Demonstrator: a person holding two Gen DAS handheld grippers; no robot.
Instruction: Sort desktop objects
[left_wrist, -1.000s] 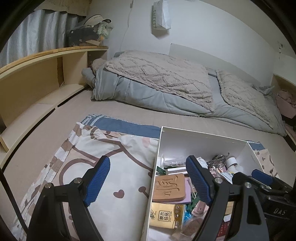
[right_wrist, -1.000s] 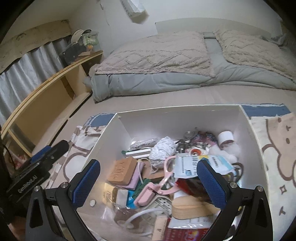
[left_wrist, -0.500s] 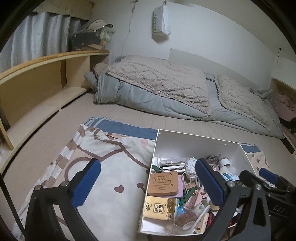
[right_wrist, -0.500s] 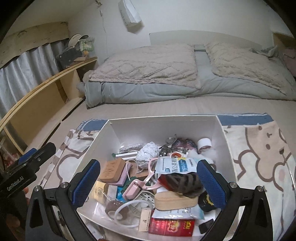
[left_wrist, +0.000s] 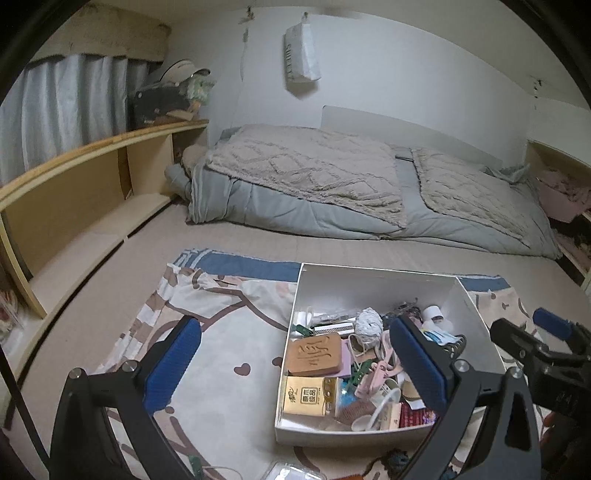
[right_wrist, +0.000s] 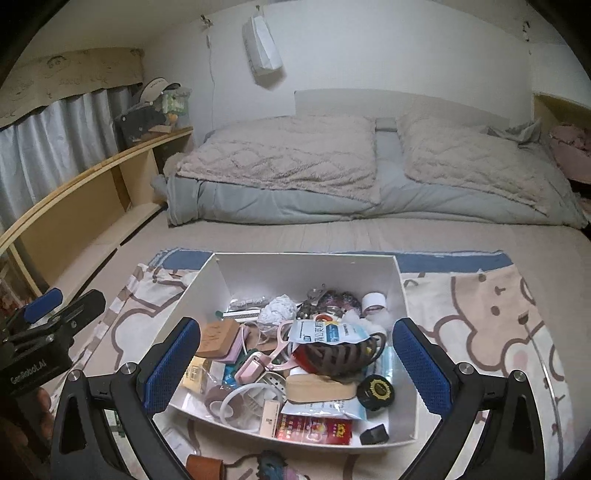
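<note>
Backing off: both claws now sit higher and further from the white box (right_wrist: 310, 269) than a second ago, so the whole box shows in both views. Left claw (left_wrist: 295, 363) has spread from part-closed to fully released, nothing between its pads. Right claw (right_wrist: 295, 363) also released, empty.

Reads as a drop-off just finished, both tools free for the next pick.

Box rests on a patterned cloth (left_wrist: 207, 362) spread over the bed, not a desk. Contents heaped, unsorted:
- brown carved block (right_wrist: 218, 338), left side
- yellow packet (left_wrist: 308, 400) just in front of the block
- pink scissors (right_wrist: 280, 347), middle
- brown hair clip (right_wrist: 338, 356) lying on a printed pouch (right_wrist: 325, 332)
- crumpled white wad (right_wrist: 277, 310), toward the back
- tape roll (right_wrist: 373, 301), back right corner
- black round tin (right_wrist: 375, 392) and red packet (right_wrist: 314, 430), front

A few loose bits lie on the cloth in front of the box, too cropped to name.
</note>
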